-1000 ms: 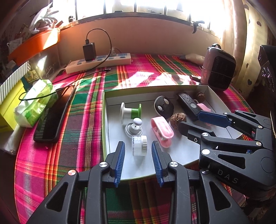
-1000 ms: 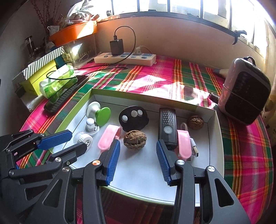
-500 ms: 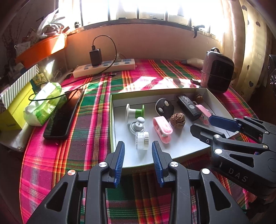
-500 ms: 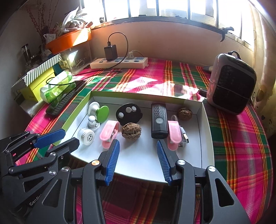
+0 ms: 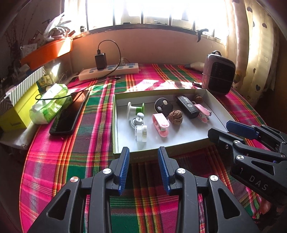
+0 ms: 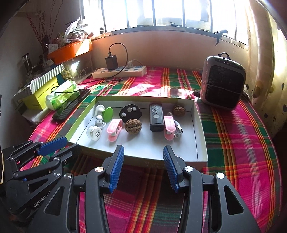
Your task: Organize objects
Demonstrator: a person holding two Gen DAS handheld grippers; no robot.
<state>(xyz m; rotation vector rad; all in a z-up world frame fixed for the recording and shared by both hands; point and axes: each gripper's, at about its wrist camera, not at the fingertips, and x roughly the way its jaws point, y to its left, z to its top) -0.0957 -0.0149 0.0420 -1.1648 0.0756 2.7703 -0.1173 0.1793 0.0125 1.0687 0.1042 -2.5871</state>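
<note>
A shallow white tray [image 6: 199, 129] with a green outer wall holds the small things apart in a loose row: a white-and-green spool [image 6: 105, 112], a white knob [image 6: 99, 121], a ribbed white cap [image 6: 94, 131], two pink clips [image 6: 114, 129] [image 6: 169, 128], a black round fob [image 6: 130, 111], a black remote [image 6: 156, 117], two walnuts [image 6: 133, 126] [image 6: 179, 110].

A wide barred window [image 6: 172, 12] let strong sunlight fall on the peach-coloured plaster wall [image 6: 170, 50] below it. A cream curtain with heart shapes [image 5: 254, 44] hung at the right. The table carried a pink and green plaid cloth [image 6: 233, 125].
</note>
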